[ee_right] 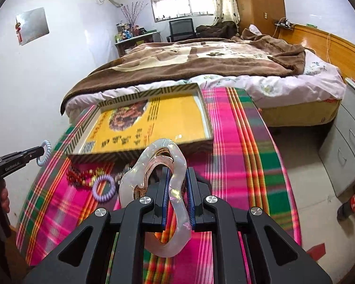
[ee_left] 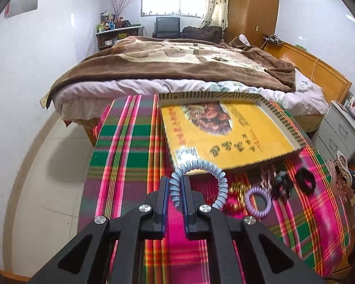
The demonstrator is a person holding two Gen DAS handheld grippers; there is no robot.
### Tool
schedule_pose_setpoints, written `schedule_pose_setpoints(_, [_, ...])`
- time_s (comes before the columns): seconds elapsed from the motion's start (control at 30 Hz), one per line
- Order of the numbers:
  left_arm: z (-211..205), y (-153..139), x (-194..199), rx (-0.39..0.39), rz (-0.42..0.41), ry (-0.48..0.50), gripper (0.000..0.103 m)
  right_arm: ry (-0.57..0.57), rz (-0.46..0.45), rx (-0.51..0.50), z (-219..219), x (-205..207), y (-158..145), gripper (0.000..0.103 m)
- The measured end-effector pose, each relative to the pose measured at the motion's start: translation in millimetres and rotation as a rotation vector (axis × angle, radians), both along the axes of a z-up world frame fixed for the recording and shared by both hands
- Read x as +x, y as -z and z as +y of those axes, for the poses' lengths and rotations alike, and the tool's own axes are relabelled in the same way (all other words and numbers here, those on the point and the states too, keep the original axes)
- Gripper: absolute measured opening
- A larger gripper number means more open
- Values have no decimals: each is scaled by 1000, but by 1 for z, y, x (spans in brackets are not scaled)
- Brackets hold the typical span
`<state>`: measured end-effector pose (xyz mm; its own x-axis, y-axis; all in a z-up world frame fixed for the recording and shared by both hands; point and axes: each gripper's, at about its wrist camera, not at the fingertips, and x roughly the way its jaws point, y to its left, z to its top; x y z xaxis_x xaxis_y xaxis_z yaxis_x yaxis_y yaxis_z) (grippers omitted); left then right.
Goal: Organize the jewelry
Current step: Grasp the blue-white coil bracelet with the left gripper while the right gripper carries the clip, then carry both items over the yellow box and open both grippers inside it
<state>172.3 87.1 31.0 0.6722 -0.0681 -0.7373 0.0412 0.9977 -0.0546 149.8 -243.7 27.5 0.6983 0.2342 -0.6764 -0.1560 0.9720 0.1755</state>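
Above plaid cloth (ee_left: 135, 165), near edge of yellow tray (ee_left: 227, 132): blue spiral hair tie (ee_left: 201, 168), light, springy, pinched at one coil in clenched left gripper (ee_left: 176, 189). Pearly claw clip (ee_right: 163, 179), rigid, glossy, likely slippery, clamped across one arm by right gripper (ee_right: 177, 184). Tray floor bare, low rim to clear; purple coil tie (ee_left: 258, 201) and beads lying just before rim.

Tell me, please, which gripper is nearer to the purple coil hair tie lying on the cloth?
Left, though not by much. The left gripper is just left of the purple coil hair tie; the right gripper is farther off, to its right.

Bright daylight from the far window (ee_left: 171, 3) — blown-out glare there, motion blur on the tablecloth (ee_right: 236, 146), fisheye-bent dark corners.
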Motion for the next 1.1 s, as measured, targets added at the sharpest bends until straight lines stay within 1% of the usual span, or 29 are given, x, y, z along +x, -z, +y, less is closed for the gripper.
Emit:
schedule_pose_setpoints(0.13, [-4,-6,21,-15,-9,7,10,-20,-9,-11,7,24,-9,14])
schedule_pose_setpoints(0.27, [-7,-6,48,-29,-2,10,10,-56,-4,-27,17,61,-16,14])
schedule_pose_setpoints(0.43, [-8,-1,82,-54,15,5,10,-69,9,-53,28,102,-13,14])
schedule_pose_setpoints(0.53, [-12,4,103,-53,22,6,10,-71,35,-55,32,133,-5,14])
schedule_pose_setpoints(0.7, [-17,13,139,-55,42,16,10,-66,70,-74,35,169,8,14])
schedule_pose_setpoints(0.8, [-18,21,160,-68,60,15,10,-71,107,-89,38,192,19,14])
schedule_pose_setpoints(1.0, [-26,39,194,-56,103,17,10,-66,144,-127,43,227,32,14])
schedule_pose_setpoints(1.1, [-30,50,206,-33,125,24,10,-62,165,-138,45,239,40,14])
